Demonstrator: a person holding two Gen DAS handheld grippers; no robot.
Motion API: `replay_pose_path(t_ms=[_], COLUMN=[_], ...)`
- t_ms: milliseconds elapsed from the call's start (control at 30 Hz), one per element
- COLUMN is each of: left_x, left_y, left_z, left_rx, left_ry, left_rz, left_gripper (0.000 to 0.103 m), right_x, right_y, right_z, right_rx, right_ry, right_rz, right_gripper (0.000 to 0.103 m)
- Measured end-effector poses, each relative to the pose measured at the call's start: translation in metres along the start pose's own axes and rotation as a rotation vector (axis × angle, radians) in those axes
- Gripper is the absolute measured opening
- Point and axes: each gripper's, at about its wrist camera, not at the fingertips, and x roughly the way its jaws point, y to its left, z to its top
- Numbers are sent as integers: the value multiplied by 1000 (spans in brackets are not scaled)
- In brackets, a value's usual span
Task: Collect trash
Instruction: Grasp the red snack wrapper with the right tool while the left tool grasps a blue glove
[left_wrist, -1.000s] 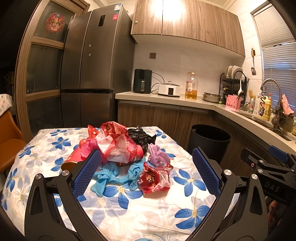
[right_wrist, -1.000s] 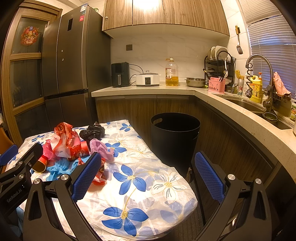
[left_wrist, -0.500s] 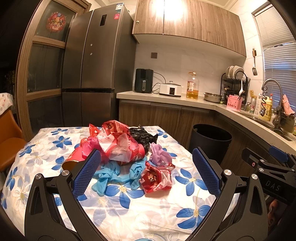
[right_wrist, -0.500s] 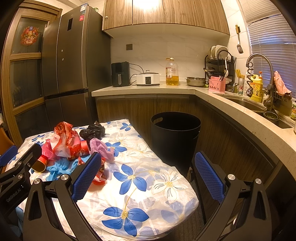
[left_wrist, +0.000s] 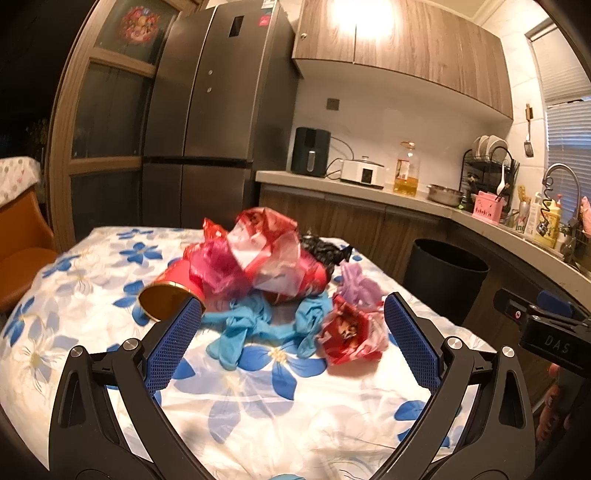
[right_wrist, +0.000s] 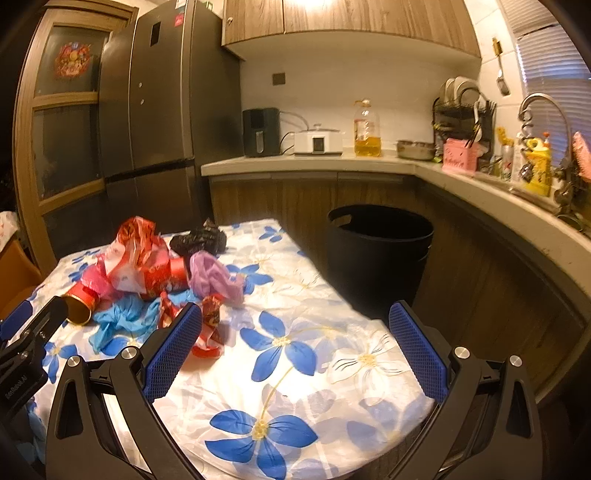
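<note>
Now both tongs, left & right, gape empty over crinkly plastic wrappers.

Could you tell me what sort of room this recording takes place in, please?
A home kitchen, most likely: a tall steel fridge, a counter with small appliances and a bottle of oil, and a sink tap beside a dish rack.

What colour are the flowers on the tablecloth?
Mostly blue, some white, on a white tablecloth. The right wrist view shows them best.
</note>
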Motion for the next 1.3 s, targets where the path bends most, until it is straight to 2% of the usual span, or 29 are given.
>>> replay_pose_path(t_ms=[233,300,467,833,933,1000,1100,1200,1300], left_x=[20,23,35,58,63,67,71,74,78], left_y=[25,29,31,33,34,32,31,26,18], left_z=[-10,-10,-7,-5,-5,-6,-7,-7,-6], left_rx=[-46,-59,-52,-55,-64,-60,-60,-55,-44], left_ry=[26,26,24,26,31,35,41,46,50], left_rz=[39,45,65,80,77,75,69,57,35], left_gripper=[92,92,92,86,85,84,82,78,77], right_x=[24,32,61,107,116,121,121,117,107], right_y=[6,11,32,58,61,62,63,58,48], right_z=[-9,-12,-20,-30,-34,-38,-40,-40,-36], right_rx=[10,11,11,6,1,-9,-29,-33,-20], right_ry=[9,7,46,103,129,144,137,122,101], right_rz=[84,121,223,324,340,350,362,365,360], right_gripper=[98,92,90,61,47,31,18,10,9])
